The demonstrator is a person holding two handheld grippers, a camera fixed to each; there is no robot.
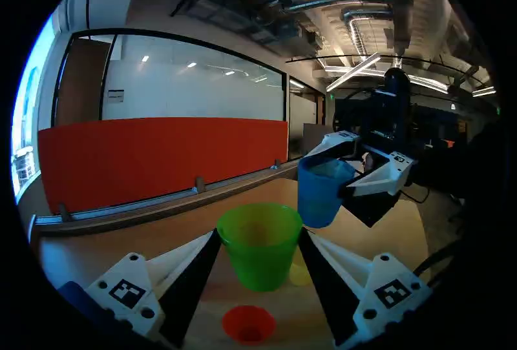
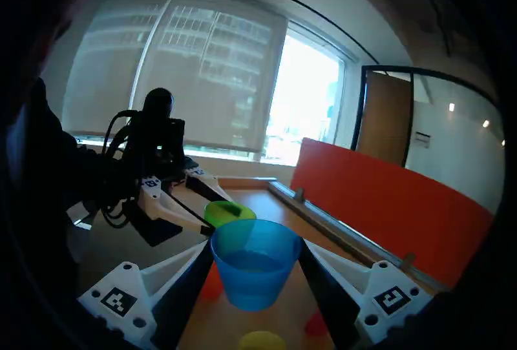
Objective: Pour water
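Over the wooden table (image 1: 181, 234), the left gripper (image 1: 260, 235) clamps both fingers on an upright green cup (image 1: 260, 253) — the right gripper (image 2: 256, 250) likewise grips a blue cup (image 2: 255, 279) with water (image 2: 253, 261) inside, near the green one. A small red cup (image 1: 249, 324) lies below.

Got a blue see-through plastic cup (image 2: 255, 272) held up in the air, upright, partly full of water. Green see-through cup (image 1: 260, 245) just beside it, also upright, looks empty.
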